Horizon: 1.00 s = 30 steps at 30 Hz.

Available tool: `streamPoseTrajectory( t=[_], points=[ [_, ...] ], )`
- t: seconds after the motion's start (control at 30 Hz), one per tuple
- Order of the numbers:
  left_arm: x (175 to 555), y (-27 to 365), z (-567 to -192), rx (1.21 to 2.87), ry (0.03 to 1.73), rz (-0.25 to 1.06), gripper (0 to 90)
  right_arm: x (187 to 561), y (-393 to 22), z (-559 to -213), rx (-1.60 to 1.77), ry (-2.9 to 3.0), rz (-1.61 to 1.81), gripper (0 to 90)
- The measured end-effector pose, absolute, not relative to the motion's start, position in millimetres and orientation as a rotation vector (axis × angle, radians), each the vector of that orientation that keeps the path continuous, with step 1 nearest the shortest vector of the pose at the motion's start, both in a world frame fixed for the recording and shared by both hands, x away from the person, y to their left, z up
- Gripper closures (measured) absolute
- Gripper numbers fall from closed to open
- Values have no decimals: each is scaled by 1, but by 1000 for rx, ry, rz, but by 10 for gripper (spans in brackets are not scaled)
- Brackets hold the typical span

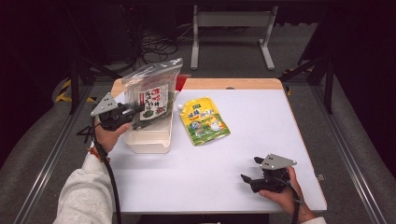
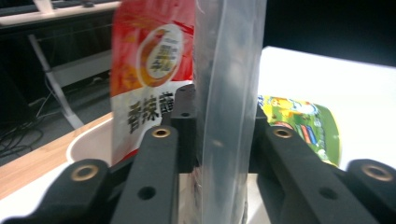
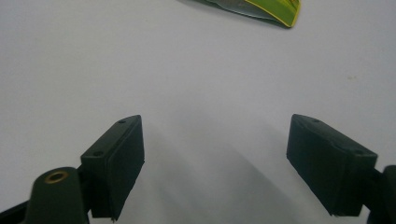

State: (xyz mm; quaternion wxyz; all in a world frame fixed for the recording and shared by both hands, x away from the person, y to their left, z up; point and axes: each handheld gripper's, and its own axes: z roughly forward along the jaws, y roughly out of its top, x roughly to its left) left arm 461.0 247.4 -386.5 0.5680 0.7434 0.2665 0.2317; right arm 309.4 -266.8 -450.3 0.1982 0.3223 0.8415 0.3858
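A clear bag of dark seaweed (image 1: 156, 91) with a red-and-white label stands upright over a white bin (image 1: 149, 140) at the table's back left. My left gripper (image 1: 137, 112) holds it from the left side. In the left gripper view the clear bag (image 2: 229, 93) runs edge-on between the two jaws of my left gripper (image 2: 224, 121), and both pads lie against it. A red snack packet (image 2: 149, 70) stands behind it in the bin (image 2: 88, 137). My right gripper (image 1: 249, 169) rests at the front right, open over the bare table, with nothing between the jaws of the right gripper (image 3: 215, 163).
A yellow-green spouted pouch (image 1: 204, 120) lies flat on the white table (image 1: 233, 186) just right of the bin; the pouch (image 2: 303, 121) shows past the right jaw, and its corner (image 3: 261, 7) lies far ahead of the right gripper. Floor cables and a bench frame lie beyond the table.
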Motion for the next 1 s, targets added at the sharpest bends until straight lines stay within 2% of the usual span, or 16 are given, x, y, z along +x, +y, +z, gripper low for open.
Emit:
streamPoseTrajectory(
  t=[0.2,0.37,0.47,0.67,1.0],
  points=[
    [454,249,-387,1791,618,576,704,310,-268,-450,905,2352,1085,191],
    [449,253,-395,1890,647,626,613,309,-268,-449,899,2356,1088,191],
    [444,258,-397,1925,637,636,604,309,-268,-448,897,2354,1098,191],
    [440,255,-402,2001,634,669,632,312,-267,-448,893,2364,1097,192],
    [440,254,-406,1964,664,662,667,314,-264,-445,889,2353,1119,216]
  ],
)
